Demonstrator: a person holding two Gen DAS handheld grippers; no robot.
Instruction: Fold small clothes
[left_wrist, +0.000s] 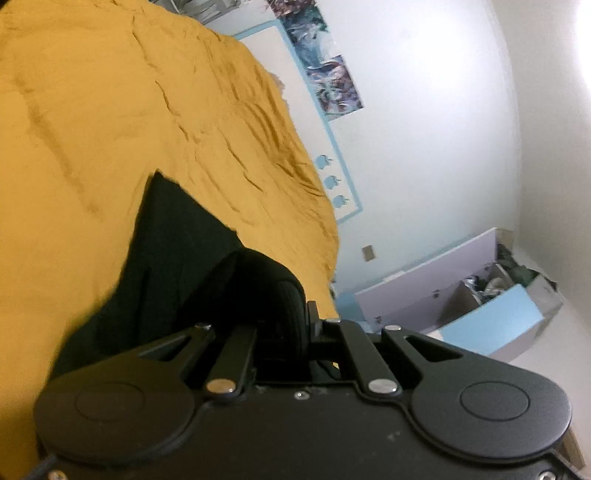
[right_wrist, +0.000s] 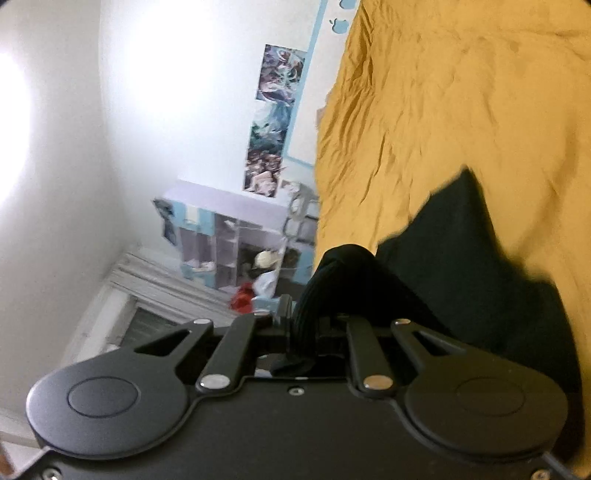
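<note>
A small black garment (left_wrist: 177, 254) hangs over the mustard-yellow bedspread (left_wrist: 110, 110). My left gripper (left_wrist: 301, 317) is shut on a bunched edge of it, and the cloth drapes away to the left. In the right wrist view the same black garment (right_wrist: 461, 251) hangs to the right over the bedspread (right_wrist: 461, 92). My right gripper (right_wrist: 306, 317) is shut on a ribbed, bunched edge of it. Both views are rolled sideways, and the fingertips are mostly hidden by cloth.
A white wall with posters (left_wrist: 325, 66) and a blue border lies beyond the bed. A lilac and blue cabinet (left_wrist: 461, 288) stands by the wall. In the right wrist view, shelves (right_wrist: 236, 240) with clutter and a red item (right_wrist: 243, 299) stand near a window.
</note>
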